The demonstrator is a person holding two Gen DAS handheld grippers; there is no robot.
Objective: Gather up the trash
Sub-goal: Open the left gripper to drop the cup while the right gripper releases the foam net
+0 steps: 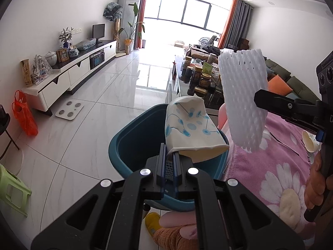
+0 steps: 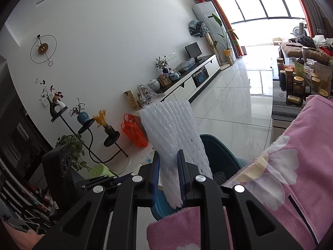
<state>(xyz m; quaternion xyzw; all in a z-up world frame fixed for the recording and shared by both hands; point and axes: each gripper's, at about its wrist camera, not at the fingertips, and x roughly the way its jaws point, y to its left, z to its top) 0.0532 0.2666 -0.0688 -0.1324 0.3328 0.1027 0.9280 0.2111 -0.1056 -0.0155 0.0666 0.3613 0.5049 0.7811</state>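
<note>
My left gripper (image 1: 169, 156) clamps a crushed paper cup (image 1: 192, 129) just above the blue bin (image 1: 129, 137); my right gripper (image 2: 169, 179) pinches foam netting (image 2: 174, 129) beside it. Next, I'd release both over the bin.

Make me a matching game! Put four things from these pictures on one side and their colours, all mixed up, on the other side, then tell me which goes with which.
Things:
1. foam net sleeve held in the right tool
2. bin under the left tool
3. plastic bag on the floor
4. small stool

Colours:
A. light green
B. white
C. teal blue
D. orange-red

Pairs: 1-B, 2-C, 3-D, 4-A
</note>
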